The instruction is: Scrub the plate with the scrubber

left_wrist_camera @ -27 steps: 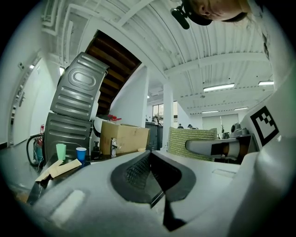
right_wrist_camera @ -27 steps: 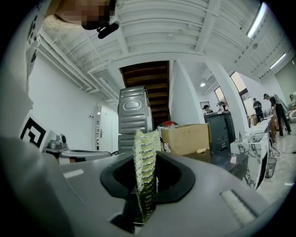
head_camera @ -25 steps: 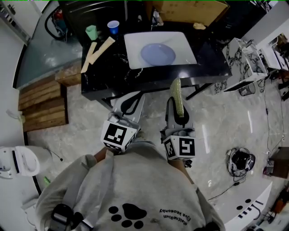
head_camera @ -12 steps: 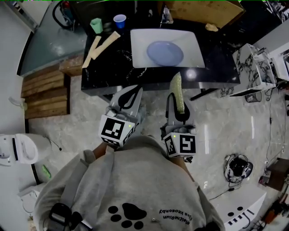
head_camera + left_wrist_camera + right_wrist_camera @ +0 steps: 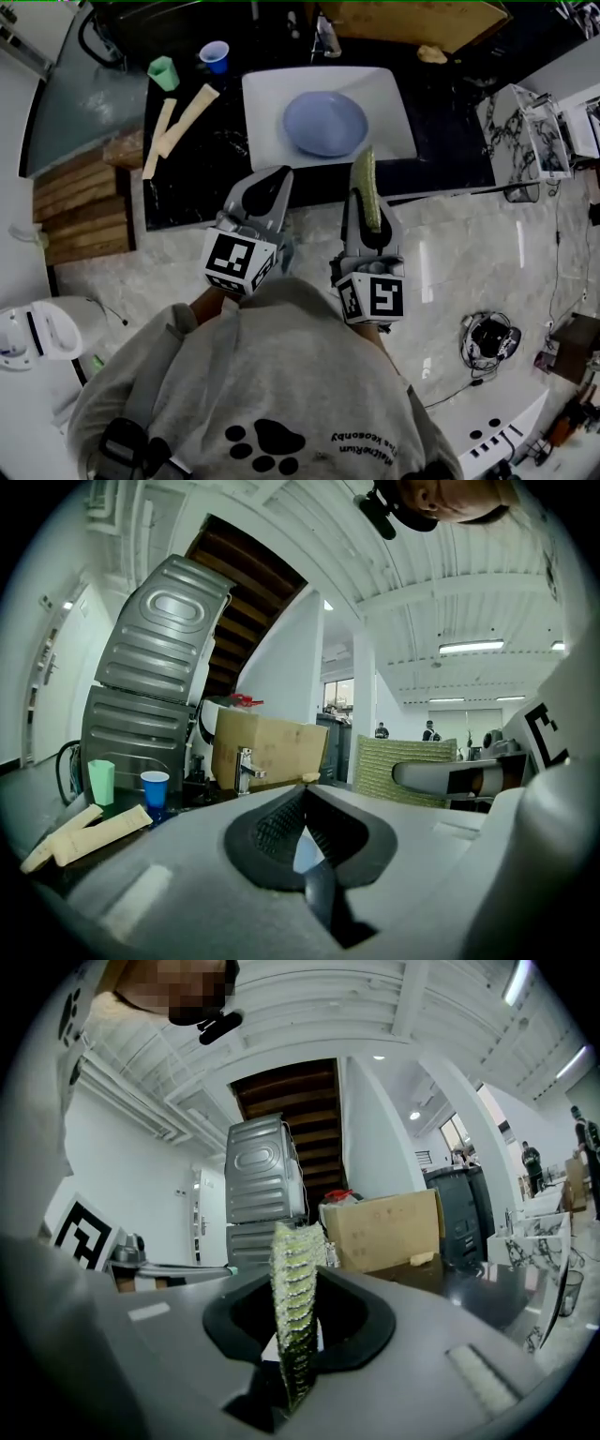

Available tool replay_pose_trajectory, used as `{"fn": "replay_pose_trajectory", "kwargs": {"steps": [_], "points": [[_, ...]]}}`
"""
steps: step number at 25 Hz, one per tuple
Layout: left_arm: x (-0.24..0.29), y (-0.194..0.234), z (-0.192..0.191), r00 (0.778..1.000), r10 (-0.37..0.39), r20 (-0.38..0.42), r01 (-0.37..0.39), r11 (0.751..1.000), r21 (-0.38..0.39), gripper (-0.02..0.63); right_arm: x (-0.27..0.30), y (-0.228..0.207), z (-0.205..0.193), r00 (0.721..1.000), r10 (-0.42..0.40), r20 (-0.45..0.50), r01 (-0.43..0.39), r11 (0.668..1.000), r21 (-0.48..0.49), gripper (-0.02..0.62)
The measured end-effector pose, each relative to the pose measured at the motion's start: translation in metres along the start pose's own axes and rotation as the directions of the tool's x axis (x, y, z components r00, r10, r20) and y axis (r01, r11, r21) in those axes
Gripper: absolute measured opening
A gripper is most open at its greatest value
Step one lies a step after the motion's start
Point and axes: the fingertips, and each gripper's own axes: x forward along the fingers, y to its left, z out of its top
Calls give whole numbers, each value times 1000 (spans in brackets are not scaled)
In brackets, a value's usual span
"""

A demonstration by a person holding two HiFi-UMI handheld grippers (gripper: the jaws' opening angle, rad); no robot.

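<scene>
Right gripper (image 5: 367, 208) pinching scrubber (image 5: 364, 169), held on edge; left gripper (image 5: 270, 180) jaws pressed together, nothing between; plate (image 5: 325, 123) in white basin (image 5: 260, 103) just ahead of both.

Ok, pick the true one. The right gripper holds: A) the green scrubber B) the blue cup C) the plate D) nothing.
A: the right gripper is shut on the green scrubber, which stands upright between its jaws; the plate lies apart in the white sink.
</scene>
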Motion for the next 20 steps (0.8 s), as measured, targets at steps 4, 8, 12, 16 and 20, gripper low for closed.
{"fn": "replay_pose_trajectory", "kwargs": {"steps": [4,8,12,16,20], "points": [[37,30,-9,999,-9,-39,8,1000,-18,5,46,-13,-14,999,0,-48,1,1000,13,69],[70,58,-19,997,-29,-72,27,999,-31,5,86,-24,-21,997,-12,-79,13,1000,19,69],[97,80,-29,993,-46,-105,42,998,-38,5,115,-33,-27,993,-29,-118,31,999,15,69],[118,92,-41,988,-78,-135,74,997,-35,5,136,-41,-31,990,-47,-133,49,999,12,69],[129,99,-57,978,-97,-186,99,995,0,5,150,-40,-40,985,-29,-171,31,999,10,69]]}}
